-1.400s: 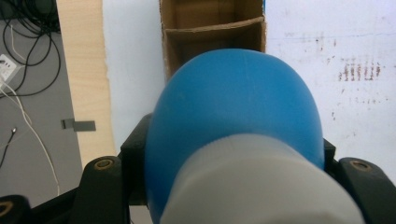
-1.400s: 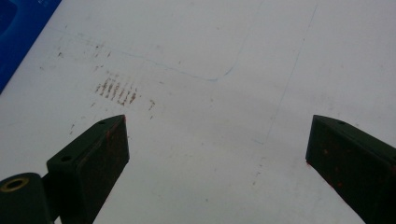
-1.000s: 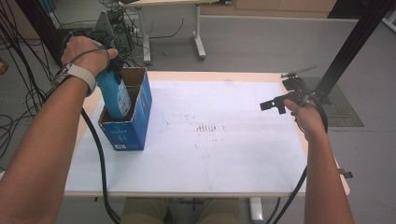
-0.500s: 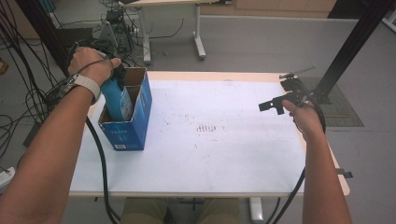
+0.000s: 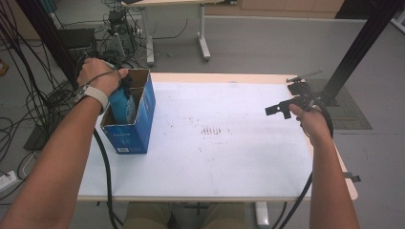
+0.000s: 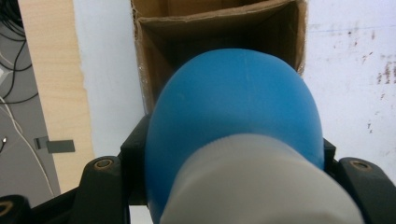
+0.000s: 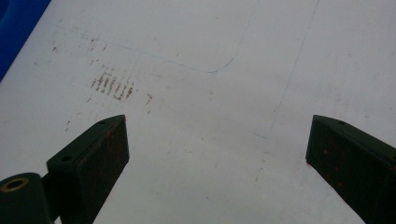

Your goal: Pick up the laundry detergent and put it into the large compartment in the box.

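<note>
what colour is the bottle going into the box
Blue, with a pale grey-white cap end; the bottle shows best in the left gripper view, held in the left claw.

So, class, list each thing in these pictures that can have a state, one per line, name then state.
Blue bottle: gripped by the left gripper, partly down inside the box.
Cardboard box: open at the top, upright on the table.
Left gripper: shut on the bottle.
Right gripper: open, holding nothing, above the table.
White table mat: flat, marked with brown stains.
</note>
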Motion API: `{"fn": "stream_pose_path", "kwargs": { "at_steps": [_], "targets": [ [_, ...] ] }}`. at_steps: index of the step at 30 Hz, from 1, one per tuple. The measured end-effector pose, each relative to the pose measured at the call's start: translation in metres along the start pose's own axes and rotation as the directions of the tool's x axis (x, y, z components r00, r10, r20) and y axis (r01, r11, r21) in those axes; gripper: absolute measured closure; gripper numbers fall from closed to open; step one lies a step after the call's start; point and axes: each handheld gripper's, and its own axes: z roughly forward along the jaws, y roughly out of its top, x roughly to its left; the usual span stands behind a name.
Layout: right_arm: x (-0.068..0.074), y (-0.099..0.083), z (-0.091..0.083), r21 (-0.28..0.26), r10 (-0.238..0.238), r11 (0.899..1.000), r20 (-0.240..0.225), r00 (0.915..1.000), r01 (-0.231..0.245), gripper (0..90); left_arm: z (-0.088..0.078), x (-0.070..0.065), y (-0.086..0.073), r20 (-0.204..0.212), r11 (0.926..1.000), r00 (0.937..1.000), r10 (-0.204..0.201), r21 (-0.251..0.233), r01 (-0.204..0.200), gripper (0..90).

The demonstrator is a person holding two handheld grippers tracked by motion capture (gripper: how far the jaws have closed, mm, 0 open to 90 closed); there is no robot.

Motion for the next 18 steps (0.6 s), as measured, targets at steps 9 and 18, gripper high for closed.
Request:
{"fn": "stream_pose_path", "kwargs": {
  "at_steps": [9,18],
  "targets": [
    [0.000,0.001,0.003,0.005,0.000,1.000,-0.004,1.0000,0.000,6.0,0.015,0.000,-0.001,-0.004,1.0000,1.0000,0.003,-0.005,-0.003,38.7],
    [0.002,0.001,0.005,0.012,0.016,1.000,-0.003,0.9999,-0.016,6.0,0.026,-0.002,-0.004,-0.013,0.9997,0.9998,0.014,-0.021,-0.014,38.7]
  ]
}}
